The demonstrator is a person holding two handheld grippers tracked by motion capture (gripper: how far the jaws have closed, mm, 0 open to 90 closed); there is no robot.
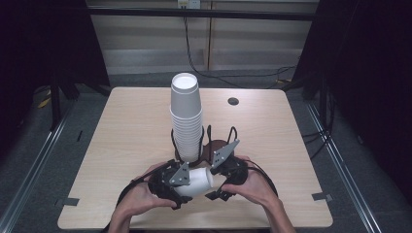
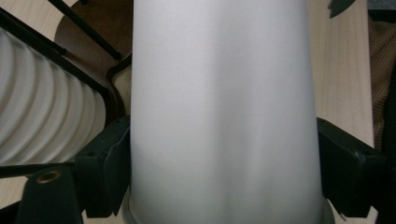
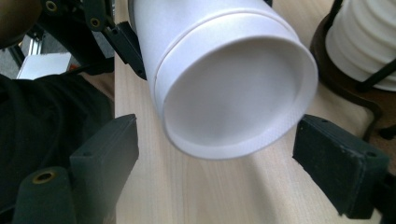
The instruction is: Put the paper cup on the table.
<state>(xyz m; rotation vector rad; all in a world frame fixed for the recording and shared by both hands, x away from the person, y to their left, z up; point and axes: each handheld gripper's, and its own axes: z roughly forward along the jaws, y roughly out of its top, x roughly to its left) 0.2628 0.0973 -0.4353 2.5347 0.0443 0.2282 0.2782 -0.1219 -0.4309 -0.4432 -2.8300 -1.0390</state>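
Resting on a pale wooden worktop [image 1: 126, 145] in a dark-curtained room, the left hand-held gripper [image 1: 176, 187] is pinching a white paper cup [image 1: 197, 182]; the right hand-held gripper [image 1: 221, 182] is standing spread.

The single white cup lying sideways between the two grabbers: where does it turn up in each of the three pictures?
High view: the loose cup lies low at centre, between both hands.
Left gripper view: its wall runs up the middle, clamped between the jaws.
Right gripper view: its end faces the camera, upper centre.
Shared landmark: the stack of cups in its wire holder.
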